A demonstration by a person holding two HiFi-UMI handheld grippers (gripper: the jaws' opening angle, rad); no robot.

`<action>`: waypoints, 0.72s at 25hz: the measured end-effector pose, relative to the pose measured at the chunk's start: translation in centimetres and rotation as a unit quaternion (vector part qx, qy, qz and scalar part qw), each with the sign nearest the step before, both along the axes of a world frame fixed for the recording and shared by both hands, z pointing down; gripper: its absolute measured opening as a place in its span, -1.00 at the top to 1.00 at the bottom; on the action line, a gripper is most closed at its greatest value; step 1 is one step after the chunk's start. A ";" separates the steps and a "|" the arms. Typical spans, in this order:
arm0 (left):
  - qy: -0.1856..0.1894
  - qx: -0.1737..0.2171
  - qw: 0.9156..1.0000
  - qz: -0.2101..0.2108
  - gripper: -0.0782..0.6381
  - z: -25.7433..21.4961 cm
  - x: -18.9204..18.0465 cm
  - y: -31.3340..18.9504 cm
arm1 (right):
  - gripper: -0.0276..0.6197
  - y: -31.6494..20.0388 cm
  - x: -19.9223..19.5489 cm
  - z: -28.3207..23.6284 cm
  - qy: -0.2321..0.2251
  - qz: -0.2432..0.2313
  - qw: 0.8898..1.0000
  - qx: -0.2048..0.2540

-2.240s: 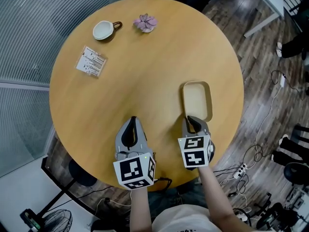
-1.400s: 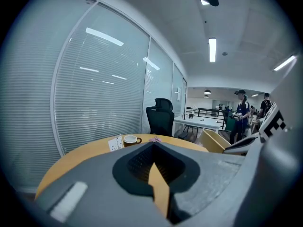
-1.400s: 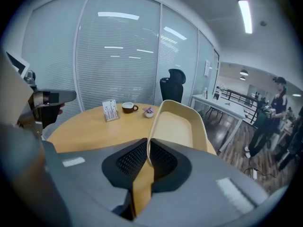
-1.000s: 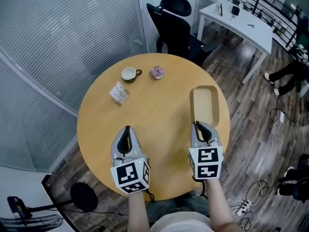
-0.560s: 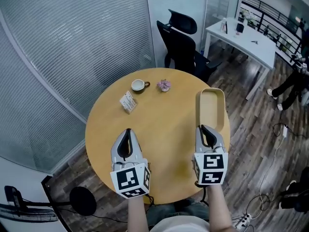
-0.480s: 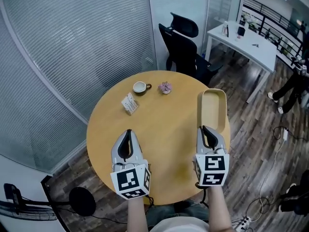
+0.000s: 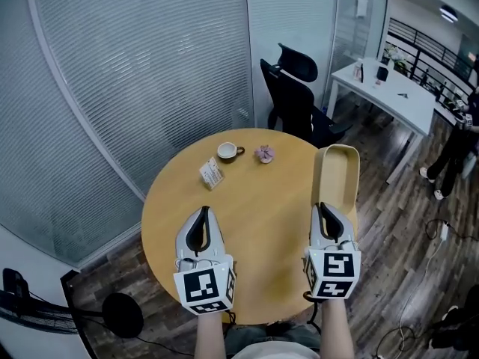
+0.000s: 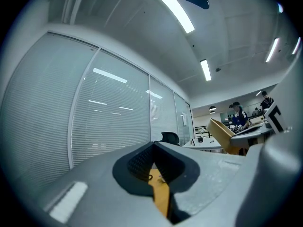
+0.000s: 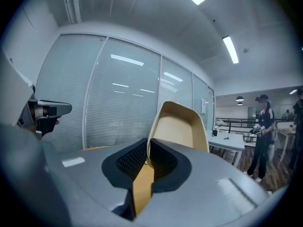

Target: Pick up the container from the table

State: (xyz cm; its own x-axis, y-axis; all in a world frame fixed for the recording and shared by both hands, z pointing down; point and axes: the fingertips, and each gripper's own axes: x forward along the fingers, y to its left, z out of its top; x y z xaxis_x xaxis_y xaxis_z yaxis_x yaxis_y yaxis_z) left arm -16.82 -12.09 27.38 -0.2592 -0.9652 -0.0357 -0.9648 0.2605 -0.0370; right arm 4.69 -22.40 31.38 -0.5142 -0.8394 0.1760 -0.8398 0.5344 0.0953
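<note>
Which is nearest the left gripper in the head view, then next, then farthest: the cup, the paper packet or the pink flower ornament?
1. paper packet, just ahead of the left gripper, slightly right.
2. cup, beyond the packet, farther right.
3. pink flower ornament, right of the cup.

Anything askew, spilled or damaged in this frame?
Only the container: the right hand-held gripper pinches it by one end wall, so it juts out unsupported, clear of the table. Nothing looks spilled or damaged.
</note>
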 end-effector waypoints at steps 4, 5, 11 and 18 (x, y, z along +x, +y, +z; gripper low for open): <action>-0.001 0.006 1.000 -0.002 0.78 -0.4 0.1 0.2 | 0.76 0.1 0.0 -0.7 -0.006 -0.002 1.000 0.009; -0.002 0.008 1.000 -0.003 0.78 -0.6 0.1 0.2 | 0.76 0.1 0.0 -0.9 -0.007 -0.004 1.000 0.011; -0.007 0.013 1.000 -0.005 0.78 -1.3 0.3 0.6 | 0.76 0.4 0.2 -1.7 -0.015 -0.008 1.000 0.018; -0.010 0.015 1.000 -0.006 0.78 -1.5 0.7 0.9 | 0.76 0.6 0.6 -1.7 -0.017 -0.009 1.000 0.020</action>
State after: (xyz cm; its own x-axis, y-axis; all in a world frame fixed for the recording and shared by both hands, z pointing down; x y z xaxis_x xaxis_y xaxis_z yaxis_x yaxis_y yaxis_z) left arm -16.15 -11.20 25.93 -0.2694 -0.9605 -0.0700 -0.9608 0.2730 -0.0482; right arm 5.26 -21.84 29.71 -0.5338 -0.8362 0.1257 -0.8335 0.5454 0.0886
